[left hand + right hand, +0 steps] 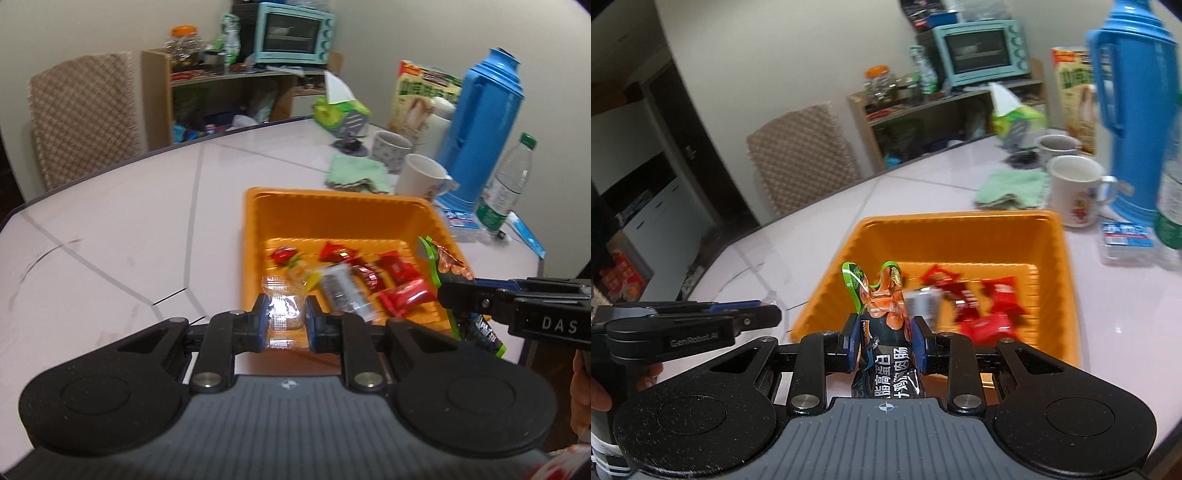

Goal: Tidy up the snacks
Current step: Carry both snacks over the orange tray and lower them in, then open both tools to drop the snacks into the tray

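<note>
An orange tray (332, 203) (960, 229) sits on the white table and holds several red snack packets (402, 295) (1001, 295) and a silver one (343, 288). My left gripper (286, 319) is shut on a small clear-wrapped candy (282, 314), just before the tray's near left corner. My right gripper (884, 345) is shut on a black and green sausage pack (882, 332), held over the tray's near edge. That pack (436, 266) and the right gripper's fingers (465, 291) show at the tray's right side in the left wrist view. The left gripper's fingers (750, 314) show at left in the right wrist view.
Behind the tray lie a green cloth (358, 171), two mugs (424, 177) (391, 147), a blue thermos (484, 110), a water bottle (506, 184), a tissue pack (340, 110) and a box (421, 96). A chair (81, 114) and a shelf with a toaster oven (291, 33) stand beyond the table.
</note>
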`<state>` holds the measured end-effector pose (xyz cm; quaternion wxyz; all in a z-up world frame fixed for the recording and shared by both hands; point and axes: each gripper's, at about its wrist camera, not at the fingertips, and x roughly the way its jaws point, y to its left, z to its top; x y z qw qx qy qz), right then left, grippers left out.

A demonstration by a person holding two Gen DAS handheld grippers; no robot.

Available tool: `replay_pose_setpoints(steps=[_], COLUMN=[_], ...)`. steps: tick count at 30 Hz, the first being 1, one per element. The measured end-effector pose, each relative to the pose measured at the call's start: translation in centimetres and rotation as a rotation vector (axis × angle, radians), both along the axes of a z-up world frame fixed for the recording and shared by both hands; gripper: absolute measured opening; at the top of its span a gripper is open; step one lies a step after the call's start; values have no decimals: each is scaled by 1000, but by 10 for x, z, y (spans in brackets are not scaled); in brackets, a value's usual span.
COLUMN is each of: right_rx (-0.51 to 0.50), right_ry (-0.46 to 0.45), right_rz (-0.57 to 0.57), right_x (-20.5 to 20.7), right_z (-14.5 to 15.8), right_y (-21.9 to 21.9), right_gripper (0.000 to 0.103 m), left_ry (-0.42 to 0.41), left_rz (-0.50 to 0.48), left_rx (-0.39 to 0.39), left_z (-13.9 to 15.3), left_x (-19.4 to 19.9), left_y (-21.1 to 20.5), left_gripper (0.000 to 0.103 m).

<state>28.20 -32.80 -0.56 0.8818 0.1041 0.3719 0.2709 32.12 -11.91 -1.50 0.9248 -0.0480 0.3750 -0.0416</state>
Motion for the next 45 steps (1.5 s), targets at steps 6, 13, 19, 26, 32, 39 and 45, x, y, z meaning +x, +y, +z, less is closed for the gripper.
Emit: replay_pose_setpoints(steps=[6, 13, 19, 26, 32, 39, 45], right_rx=[14, 44, 47, 32, 21, 4, -6], right_ry=[20, 44, 62, 72, 90, 127, 146], right_rz=[-79, -124, -125, -104, -102, -110, -123], right_x=[15, 31, 47, 62, 73, 83, 87], right_z=[-3, -6, -14, -24, -33, -46, -54], right_y=[-35, -51, -39, -17, -4, 6, 9], right_gripper=[29, 29, 29, 29, 29, 30, 30], left_ry=[-3, 8, 20, 30, 40, 57, 69], left_rz=[-51, -73, -68, -52, -44, -41, -37], left_rx=[8, 20, 33, 36, 33, 24, 18], left_z=[-2, -6, -12, -16, -20, -26, -29], left_x=[20, 41, 56, 70, 78, 81, 83], left_y=[-28, -41, -41, -36, -28, -22, -19], left_gripper=[18, 18, 18, 18, 18, 18, 18])
